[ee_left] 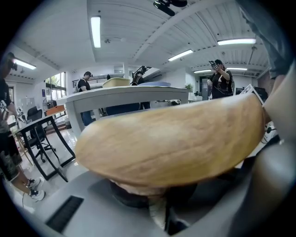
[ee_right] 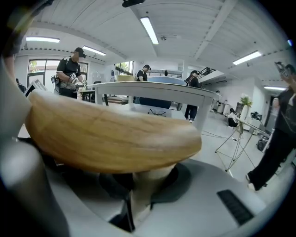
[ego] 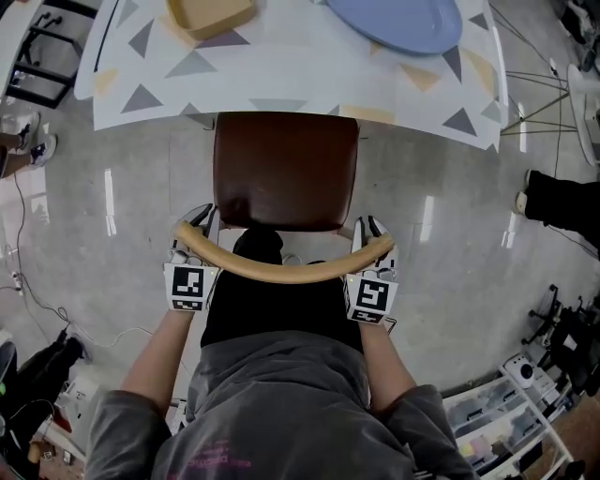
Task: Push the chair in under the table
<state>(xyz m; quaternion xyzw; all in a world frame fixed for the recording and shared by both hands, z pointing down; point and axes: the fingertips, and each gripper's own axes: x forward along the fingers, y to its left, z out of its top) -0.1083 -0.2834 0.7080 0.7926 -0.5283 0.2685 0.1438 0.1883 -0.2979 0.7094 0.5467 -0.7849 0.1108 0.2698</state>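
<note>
In front of the surface [ego: 281, 80], the chair [ego: 286, 169] is standing on the floor [ego: 112, 216]. Its brown seat's front edge is just reaching beneath the surface's near edge, and most of the seat is showing clear of it. The curved wooden back rail [ego: 281, 270] is sitting on the side farthest from the surface.

The left gripper [ego: 199, 225] is clamping the pale post [ee_left: 157, 210] under the rail's left end, jaws closed on it. The right gripper [ego: 371, 227] is doing likewise on the right post [ee_right: 141, 185], jaws closed around it.

Judgement: the wooden frame is looking stiff and moderately heavy, so it should be sliding as one piece. The glossy floor is probably offering little drag. Two matched holds near the rail's ends are looking right for pushing straight without twisting.

On the surface, well apart from the chair, a blue plate [ego: 398, 21] is lying with nothing visible on it. A tan box [ego: 211, 14] is sitting beside it, and its contents are not readable.
</note>
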